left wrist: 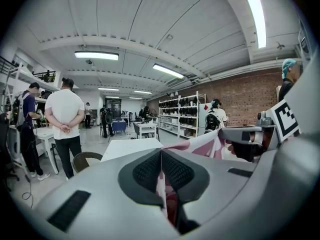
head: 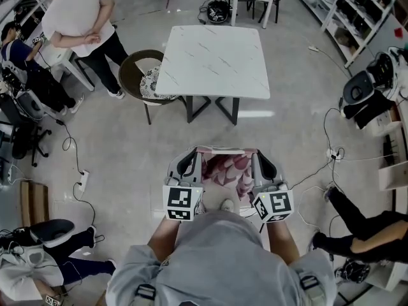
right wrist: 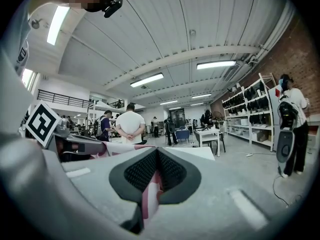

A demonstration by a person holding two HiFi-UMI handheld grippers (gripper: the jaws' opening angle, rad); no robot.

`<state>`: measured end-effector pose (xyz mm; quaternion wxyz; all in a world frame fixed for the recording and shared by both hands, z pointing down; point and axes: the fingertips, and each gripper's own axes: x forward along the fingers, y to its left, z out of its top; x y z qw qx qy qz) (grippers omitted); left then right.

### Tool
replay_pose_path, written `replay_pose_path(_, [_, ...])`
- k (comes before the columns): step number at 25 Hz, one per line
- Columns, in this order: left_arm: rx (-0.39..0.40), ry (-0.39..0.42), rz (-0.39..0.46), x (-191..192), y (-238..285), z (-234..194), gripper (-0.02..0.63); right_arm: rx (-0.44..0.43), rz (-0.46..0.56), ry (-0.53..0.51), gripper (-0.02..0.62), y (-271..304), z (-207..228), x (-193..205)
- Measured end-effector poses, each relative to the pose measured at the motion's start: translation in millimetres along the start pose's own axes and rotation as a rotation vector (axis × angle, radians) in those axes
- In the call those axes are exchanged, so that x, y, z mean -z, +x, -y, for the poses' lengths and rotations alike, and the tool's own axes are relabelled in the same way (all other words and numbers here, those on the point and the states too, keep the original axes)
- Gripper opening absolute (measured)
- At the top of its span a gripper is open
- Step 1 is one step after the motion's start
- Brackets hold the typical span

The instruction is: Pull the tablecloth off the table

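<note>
**Cloth is being held clear of the table; a slip or a snag is being risked**

The tablecloth is being held up in front of the person's chest, stretched between the two tools and well apart from the bare white table, so the pulling-off is being judged as done or nearly done. The left tool is being kept clenched on one edge of the pink patterned fabric, and the right tool is being kept clenched on the other edge. In both cases only a thin fold is being pinched between the dark pads.

Trouble is being expected mainly from that thin pinch: if the tools are being drawn further apart, the cloth is being tightened and an edge could be tugged free of one tool, leaving the fabric dangling from the other. The hanging part below the tools is being hidden by the person's body, so it cannot be told how low it is reaching; if it is being trailed, it could be stepped on. Cables are being left across the floor near the person's feet, so a backward step is being judged risky as well.
</note>
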<state>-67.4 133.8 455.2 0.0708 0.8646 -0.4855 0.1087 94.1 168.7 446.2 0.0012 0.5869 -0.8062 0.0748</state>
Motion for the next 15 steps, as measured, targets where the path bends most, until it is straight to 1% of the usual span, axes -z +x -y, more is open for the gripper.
replay_pose_path(6, [-0.01,-0.002,0.015,-6.8,1.8,-7.4,0.006,0.001,-0.002,0.001,0.006,7.9,-2.0,-0.6])
replay_pose_path(15, [-0.012,-0.001,0.01,-3.8,1.9,-14.2,0.006,0.0,-0.001,-0.003,0.006,14.8,-5.7,-0.3])
